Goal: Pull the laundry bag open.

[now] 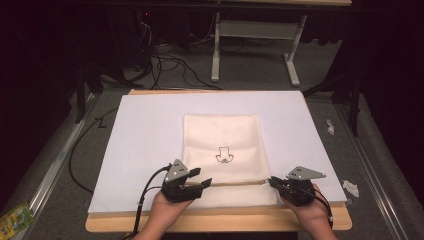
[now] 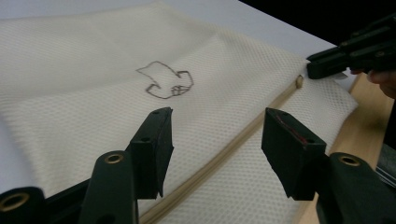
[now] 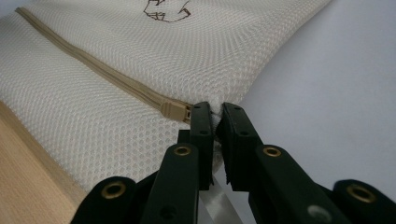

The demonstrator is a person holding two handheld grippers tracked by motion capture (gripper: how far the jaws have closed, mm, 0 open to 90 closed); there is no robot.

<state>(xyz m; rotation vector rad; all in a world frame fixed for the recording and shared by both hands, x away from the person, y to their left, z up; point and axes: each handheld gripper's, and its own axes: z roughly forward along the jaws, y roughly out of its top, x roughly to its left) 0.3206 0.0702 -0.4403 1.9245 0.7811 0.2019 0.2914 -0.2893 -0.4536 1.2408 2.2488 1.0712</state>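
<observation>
Both hands entered the high view from the bottom edge, each holding a gripper at the near end of the work area. Largest of the items was the wooden table [image 1: 220,222], its bare front edge visible below the white sheet [image 1: 145,135] that covered most of its top. On that sheet lay the cream mesh bag [image 1: 222,137], flat, roughly central, its near end reaching almost to the sheet's front edge. A small dark line drawing [image 1: 224,154] marked the middle of the bag. A tan zipper [image 2: 219,158] ran across the bag close to its near end, from side to side in the high view.

Left gripper [image 1: 195,181] stood at the bag's near left corner. In the left gripper view its jaws were wide apart, one on either side of the zipper line, above the mesh and holding nothing; contact with the fabric could not be confirmed.

Right gripper [image 1: 278,182] stood at the bag's near right corner. In the right gripper view its jaws were nearly closed, with a sliver of the mesh edge pinched between them. The zipper pull [image 3: 175,111] lay just beside the left jaw tip, at the zipper's end; whether it touched the jaw could not be determined.

On the grey floor right of the table lay two crumpled white scraps [image 1: 350,188].
</observation>
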